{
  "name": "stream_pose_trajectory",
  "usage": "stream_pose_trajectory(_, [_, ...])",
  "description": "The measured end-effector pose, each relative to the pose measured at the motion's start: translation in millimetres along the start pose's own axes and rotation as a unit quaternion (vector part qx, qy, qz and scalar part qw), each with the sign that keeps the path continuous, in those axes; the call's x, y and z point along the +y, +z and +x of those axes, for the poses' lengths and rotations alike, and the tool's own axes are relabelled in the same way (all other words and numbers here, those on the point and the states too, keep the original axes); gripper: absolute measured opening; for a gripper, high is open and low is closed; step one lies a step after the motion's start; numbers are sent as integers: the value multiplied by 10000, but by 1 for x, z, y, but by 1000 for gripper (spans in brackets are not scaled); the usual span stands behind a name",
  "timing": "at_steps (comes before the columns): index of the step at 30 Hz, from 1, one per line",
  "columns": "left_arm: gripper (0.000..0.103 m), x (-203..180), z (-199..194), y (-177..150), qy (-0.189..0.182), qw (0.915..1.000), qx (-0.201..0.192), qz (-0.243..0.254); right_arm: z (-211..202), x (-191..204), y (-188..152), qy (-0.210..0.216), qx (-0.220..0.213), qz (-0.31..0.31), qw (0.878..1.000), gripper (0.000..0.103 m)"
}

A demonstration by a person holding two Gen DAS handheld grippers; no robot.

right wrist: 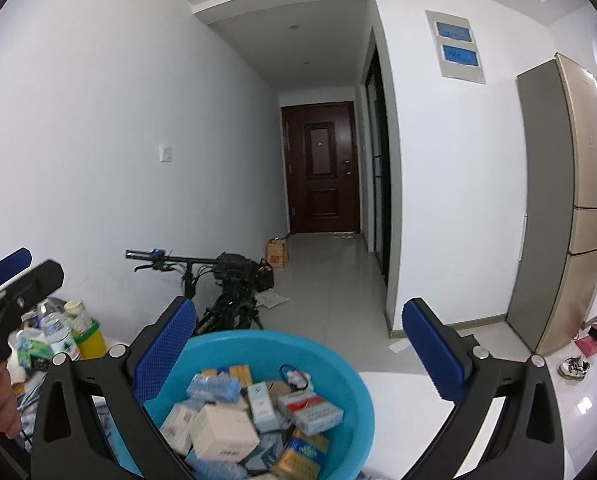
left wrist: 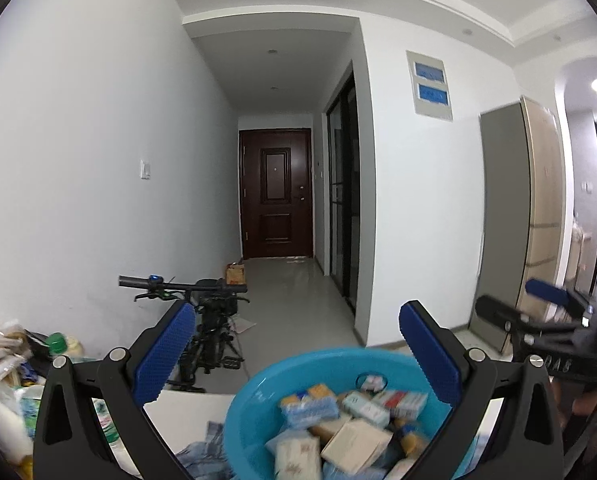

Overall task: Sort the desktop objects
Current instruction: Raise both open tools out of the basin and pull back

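Both claws released, empty: left claw (left wrist: 294,354) and right claw (right wrist: 298,350) hover above the basin (right wrist: 234,342). Basin full of boxes (right wrist: 222,432), likely awaiting sorting.

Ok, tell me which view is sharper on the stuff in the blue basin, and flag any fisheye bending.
Right wrist view: boxes in the blue basin are fairly crisp, with print partly visible. Left wrist view: the same boxes are smeared by blur. Both views: straight lines bow outward, as on the fridge, and the corners go black.
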State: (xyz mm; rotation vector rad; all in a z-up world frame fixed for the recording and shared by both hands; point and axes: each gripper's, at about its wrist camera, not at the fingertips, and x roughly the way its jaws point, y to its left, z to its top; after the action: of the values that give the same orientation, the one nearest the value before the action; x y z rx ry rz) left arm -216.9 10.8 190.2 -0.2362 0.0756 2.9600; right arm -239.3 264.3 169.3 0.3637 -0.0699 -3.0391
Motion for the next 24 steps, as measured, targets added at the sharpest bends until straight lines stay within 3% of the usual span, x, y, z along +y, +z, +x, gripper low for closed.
stream_pose_trajectory(6, [103, 9, -17, -31, 295, 9976, 618, 140, -18, 4, -22, 47, 261, -195, 9995, 103])
stream_pose_trajectory(12, [103, 26, -26, -56, 244, 9910, 1285, -292, -32, 1, -49, -21, 776, -274, 9966, 103])
stream_pose_trajectory(18, [103, 29, -46, -90, 444, 9825, 1810, 17, -56, -5, -68, -27, 1015, -290, 9944, 103])
stream_pose_trajectory(24, [103, 36, -59, -128, 324, 9715, 2303, -450, -67, -10, -96, 150, 1405, 77, 9899, 103])
